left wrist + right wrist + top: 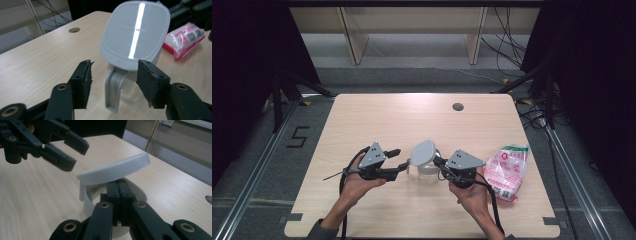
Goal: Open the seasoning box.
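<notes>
Grey plastic forms the jug's (428, 167) hinged lid (136, 32), tilted up over a clear body near the table's (377, 115) front edge. My left gripper (113, 82) is released, straddling the handle (113, 91); my right gripper (117, 195) is clenched at the rim.

Pale wooden surface (377, 120) with a round cable hole (458, 106) near the far edge. Pink-and-white packet (508, 171) lying flat at the right side (print too small to read). Beyond, grey floor (412, 75), loose cables (507, 45).
</notes>
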Tool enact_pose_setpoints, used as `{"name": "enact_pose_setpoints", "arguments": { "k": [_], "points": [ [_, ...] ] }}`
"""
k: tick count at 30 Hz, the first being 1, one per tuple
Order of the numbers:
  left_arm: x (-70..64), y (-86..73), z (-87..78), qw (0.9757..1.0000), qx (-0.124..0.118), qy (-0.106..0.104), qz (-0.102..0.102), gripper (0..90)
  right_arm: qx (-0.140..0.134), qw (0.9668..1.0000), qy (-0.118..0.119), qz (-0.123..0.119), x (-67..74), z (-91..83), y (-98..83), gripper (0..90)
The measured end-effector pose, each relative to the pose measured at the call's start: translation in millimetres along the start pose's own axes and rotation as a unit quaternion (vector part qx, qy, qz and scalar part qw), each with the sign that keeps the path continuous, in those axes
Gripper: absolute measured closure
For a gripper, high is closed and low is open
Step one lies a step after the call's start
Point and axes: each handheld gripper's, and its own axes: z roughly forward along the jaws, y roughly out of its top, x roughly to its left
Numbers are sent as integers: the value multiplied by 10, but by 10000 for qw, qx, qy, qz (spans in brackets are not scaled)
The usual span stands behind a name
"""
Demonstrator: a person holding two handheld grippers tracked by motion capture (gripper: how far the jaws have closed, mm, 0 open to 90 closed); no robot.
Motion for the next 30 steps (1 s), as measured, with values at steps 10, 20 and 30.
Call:
{"name": "enact_pose_setpoints", "arguments": {
  "k": [10, 20, 30],
  "points": [
    [-23, -99, -28, 9998, 163, 70, -45, 394, -49, 10000, 23, -34, 46, 34, 61, 898],
    [-84, -180, -26, 9997, 212, 86, -127, 360, -74, 9998, 98, -133, 113, 96, 129, 892],
    [-92, -264, -59, 9995, 287, 104, -51, 345, -54, 9996, 178, -233, 180, 159, 171, 883]
  ]
}}
